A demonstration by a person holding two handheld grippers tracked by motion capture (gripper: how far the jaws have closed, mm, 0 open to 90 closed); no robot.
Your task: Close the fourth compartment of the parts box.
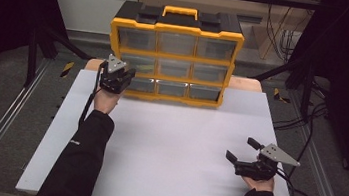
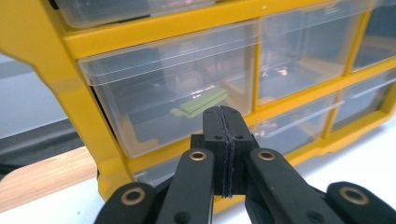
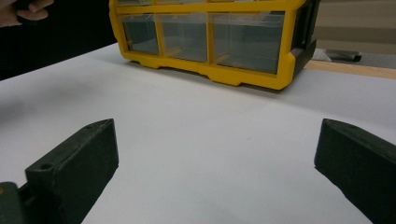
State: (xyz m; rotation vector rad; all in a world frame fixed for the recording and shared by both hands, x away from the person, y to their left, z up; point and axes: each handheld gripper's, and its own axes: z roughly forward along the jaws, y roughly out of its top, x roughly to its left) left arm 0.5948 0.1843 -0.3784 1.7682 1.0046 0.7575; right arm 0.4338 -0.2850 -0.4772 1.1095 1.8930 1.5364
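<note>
A yellow and black drawer organizer with clear drawers stands at the back of the white tabletop. My left gripper is up against its left column, held by a hand in a dark sleeve. In the left gripper view its jaws are shut flat together, nothing seen between them, just in front of a clear drawer that holds a pale green part. My right gripper rests low near the table's front right, open, with bare tabletop between its jaws.
The organizer's yellow frame and its bottom row of drawers face me. A strip of wooden table shows behind the white top. Metal rails and cables run along both sides on the floor.
</note>
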